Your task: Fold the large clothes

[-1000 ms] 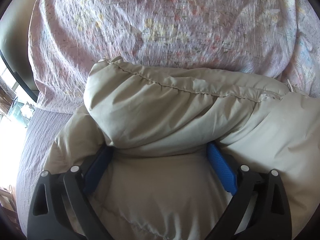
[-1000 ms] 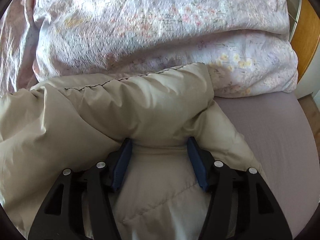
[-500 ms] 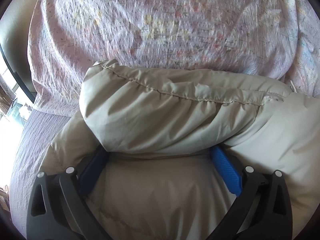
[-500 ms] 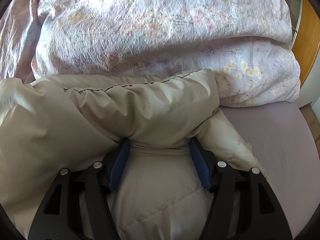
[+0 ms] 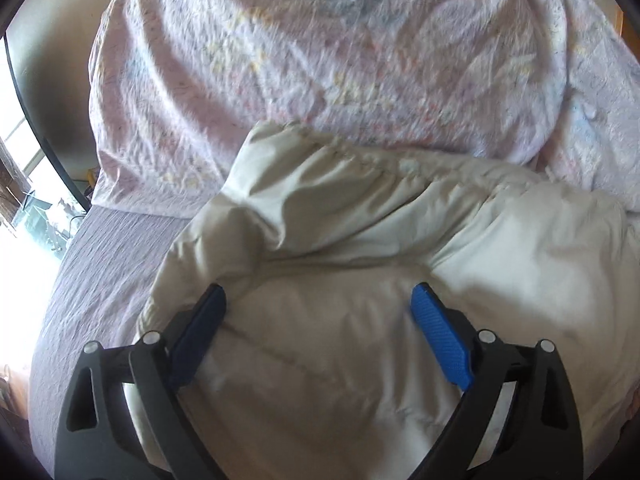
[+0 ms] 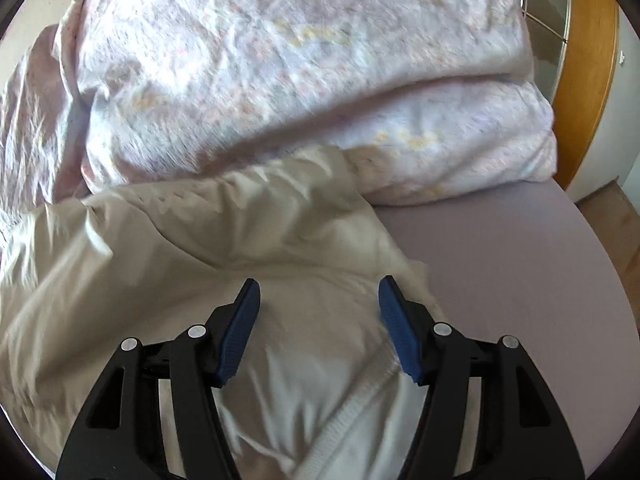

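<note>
Beige padded jacket [image 5: 360, 280] lies on the bed's mauve sheet [image 5: 100, 272], spread across the lower and middle frame in both wrist views, its far folded edge butted against the floral duvet [image 5: 320, 60] heaped along the top. Left tool [image 5: 318, 300]: jaws wide, nothing clamped, blue pads standing clear above the fabric; they have just closed a little from their widest, with only loose jacket surface below them. Right tool [image 6: 318, 292]: jaws part open, holding nothing, poised over the jacket's right side near the zipper edge [image 6: 360, 396] at lower centre of its view. Both views blurred. Risks, as judgement: the fill is puffy and slick-looking, so the rolled fold [image 5: 340, 184] at mid-frame may spring back or slide open with neither tool pinning it. It rests against the soft duvet, which could push it askew or get caught up in a later pinch. A grab on the thick bulk may take only the outer shell, leaving the layers beneath to drag unevenly. On the right, the jacket's edge lies beside bare sheet [image 6: 500, 280]; a pull that way could skew the fold. Zipper teeth could snag a pad.
</note>
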Demonstrator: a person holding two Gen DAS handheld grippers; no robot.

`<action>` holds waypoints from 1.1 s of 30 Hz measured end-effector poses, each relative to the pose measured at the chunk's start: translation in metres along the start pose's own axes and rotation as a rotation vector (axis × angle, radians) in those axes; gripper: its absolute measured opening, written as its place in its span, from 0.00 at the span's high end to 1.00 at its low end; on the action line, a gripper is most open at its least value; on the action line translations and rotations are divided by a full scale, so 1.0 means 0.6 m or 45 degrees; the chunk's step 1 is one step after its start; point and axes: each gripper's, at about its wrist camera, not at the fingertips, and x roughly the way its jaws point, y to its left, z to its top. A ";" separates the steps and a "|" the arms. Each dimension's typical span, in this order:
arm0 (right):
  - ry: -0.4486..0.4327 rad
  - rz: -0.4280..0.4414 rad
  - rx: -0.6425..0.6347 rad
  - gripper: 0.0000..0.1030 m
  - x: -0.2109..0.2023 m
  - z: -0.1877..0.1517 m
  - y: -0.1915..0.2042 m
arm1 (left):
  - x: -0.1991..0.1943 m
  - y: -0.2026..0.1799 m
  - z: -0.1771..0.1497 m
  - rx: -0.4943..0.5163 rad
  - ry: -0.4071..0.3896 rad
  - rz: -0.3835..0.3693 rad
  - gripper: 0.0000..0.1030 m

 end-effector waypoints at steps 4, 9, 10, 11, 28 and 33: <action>0.016 -0.054 -0.053 0.37 0.030 -0.007 0.013 | 0.027 -0.007 -0.005 0.072 0.010 0.063 0.08; 0.029 -0.073 -0.074 0.34 0.052 -0.014 0.017 | 0.056 -0.018 -0.001 0.081 0.000 0.089 0.03; 0.028 -0.076 -0.077 0.33 0.055 -0.015 0.018 | 0.062 -0.020 0.000 0.079 -0.004 0.089 0.02; 0.023 -0.080 -0.081 0.32 0.061 -0.015 0.018 | 0.063 -0.014 -0.003 0.077 -0.010 0.088 0.02; 0.030 -0.071 -0.001 0.30 -0.001 -0.005 -0.018 | -0.016 0.015 -0.027 0.067 -0.010 0.096 0.04; 0.084 -0.062 0.195 0.30 -0.047 -0.032 -0.110 | -0.071 0.061 -0.038 0.015 -0.039 0.104 0.04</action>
